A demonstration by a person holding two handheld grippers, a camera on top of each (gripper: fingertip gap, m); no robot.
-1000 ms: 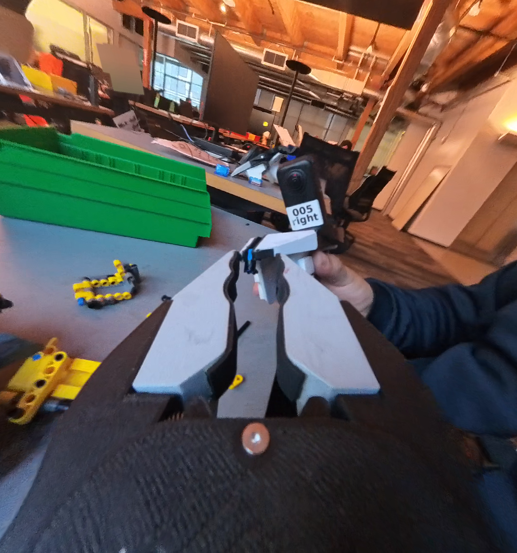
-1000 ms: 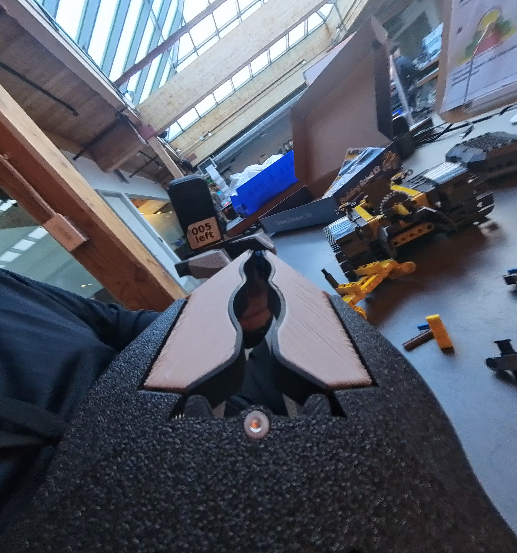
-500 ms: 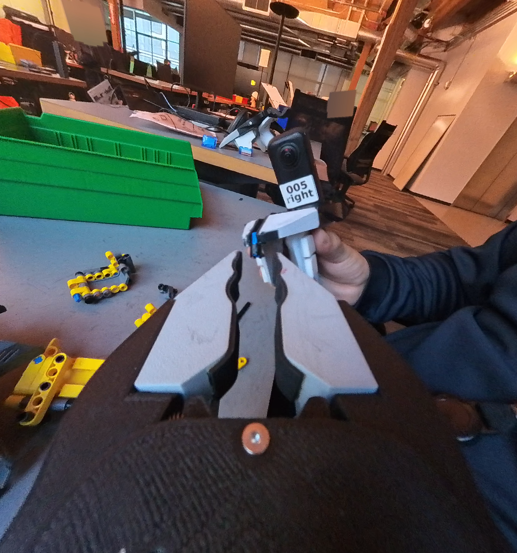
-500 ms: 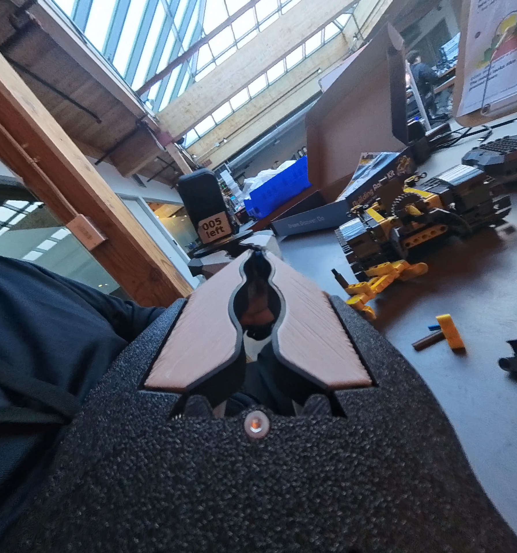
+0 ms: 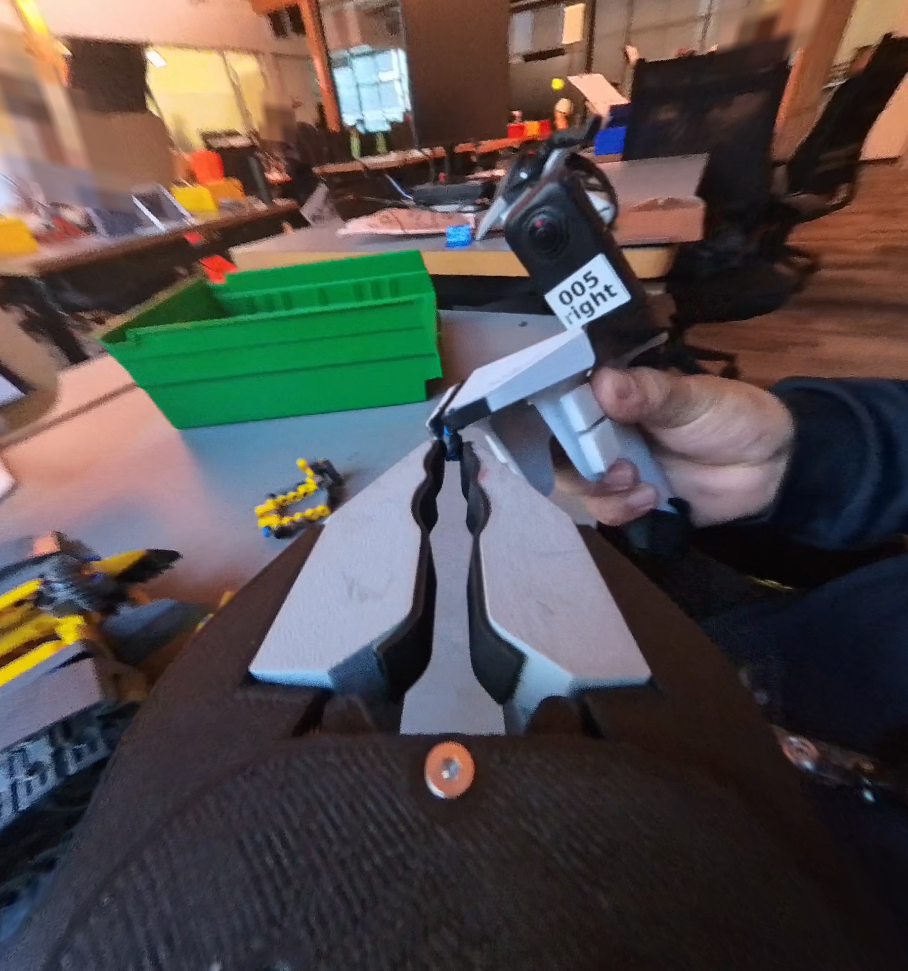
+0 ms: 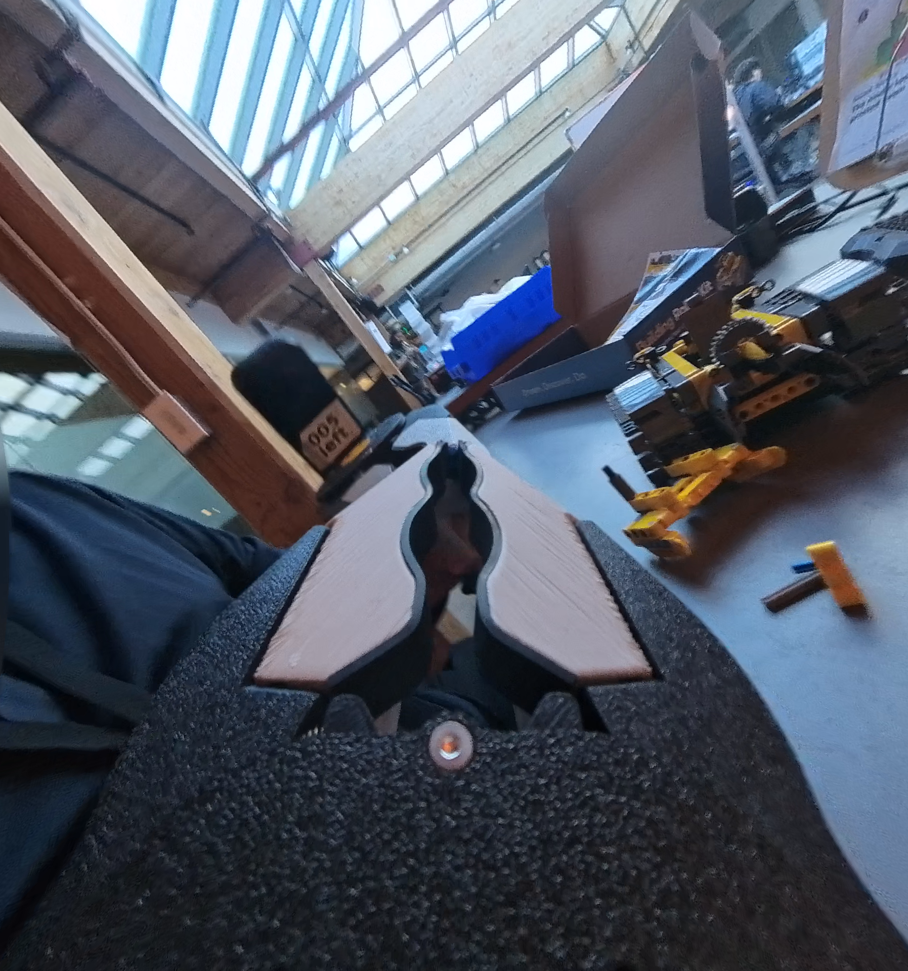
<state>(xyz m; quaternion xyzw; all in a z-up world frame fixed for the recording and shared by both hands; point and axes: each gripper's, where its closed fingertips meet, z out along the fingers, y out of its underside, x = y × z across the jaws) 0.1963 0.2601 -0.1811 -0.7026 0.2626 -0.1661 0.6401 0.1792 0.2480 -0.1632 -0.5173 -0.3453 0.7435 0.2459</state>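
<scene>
Blue pin [image 5: 449, 447] — pinched by right gripper [image 5: 444, 420], tip-to-tip with left gripper [image 5: 449, 453], whose jaws stand slightly apart — over the table [image 5: 126, 473].

left hand-held gripper [image 5: 449, 457] nearly closed, tips meeting right hand-held gripper [image 5: 444, 420]

A: Colours, L wrist view. Left gripper [image 5: 449, 446]: grey fingers, black inner pads, dark brown ribbed body. Small blue piece [image 5: 448, 434] at tips.
B: Right gripper [image 5: 444, 420]?
A: Light grey shell, black camera w/ white label. Bin [image 5: 283, 336] bright green. Table [image 5: 126, 473] grey. Chain of parts [image 5: 298, 499] yellow + black.
B: R wrist view: right gripper's own fingers [image 6: 362, 578] terracotta brown, black edging, body black w/ speckled texture. Model vehicle [image 6: 756, 378] yellow/black. Loose brick [image 6: 835, 575] yellow, pin [image 6: 790, 599] dark brown. Crate [image 6: 504, 326] blue.
</scene>
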